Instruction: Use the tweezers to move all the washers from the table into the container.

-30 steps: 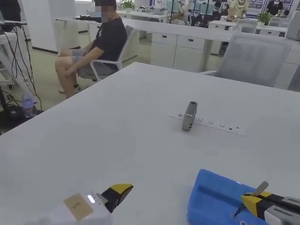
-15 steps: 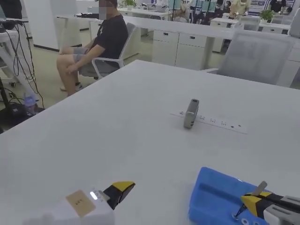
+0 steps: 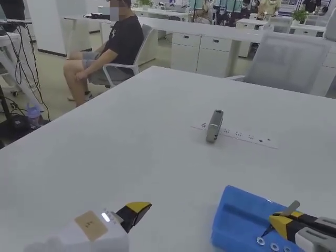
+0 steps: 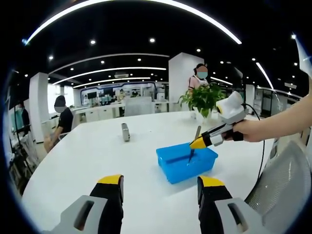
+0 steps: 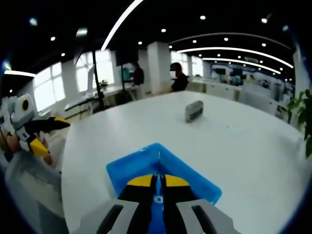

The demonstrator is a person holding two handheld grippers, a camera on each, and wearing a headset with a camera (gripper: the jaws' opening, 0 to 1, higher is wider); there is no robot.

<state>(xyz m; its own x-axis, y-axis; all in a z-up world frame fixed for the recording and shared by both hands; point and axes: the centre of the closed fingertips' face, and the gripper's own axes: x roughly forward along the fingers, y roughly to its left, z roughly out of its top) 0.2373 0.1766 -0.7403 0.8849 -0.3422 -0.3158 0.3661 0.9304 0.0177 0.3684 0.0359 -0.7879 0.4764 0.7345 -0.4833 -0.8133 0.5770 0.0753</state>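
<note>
A blue container [image 3: 239, 212] sits on the white table [image 3: 131, 147] at the near right. A few small washers [image 3: 261, 241] lie on its floor. My right gripper [image 3: 283, 223] hovers over the container's near right side, shut on thin metal tweezers [image 3: 290, 210] whose tips point down into it. In the right gripper view the jaws [image 5: 158, 181] are closed on the tweezers above the container [image 5: 127, 168]. My left gripper [image 3: 137, 211] rests low at the near left, open and holding nothing. Its view shows the jaws [image 4: 161, 187] apart, facing the container [image 4: 181, 163] and the right gripper [image 4: 202, 142].
A grey device [image 3: 213, 126] stands on a flat white power strip [image 3: 242, 138] at mid table. A person [image 3: 113, 47] sits on a chair beyond the table's far left edge. An office chair [image 3: 289, 63] stands behind the far right.
The head camera has tilted down a little, so the washers in the container now show. Both grippers have stayed almost where they were.
</note>
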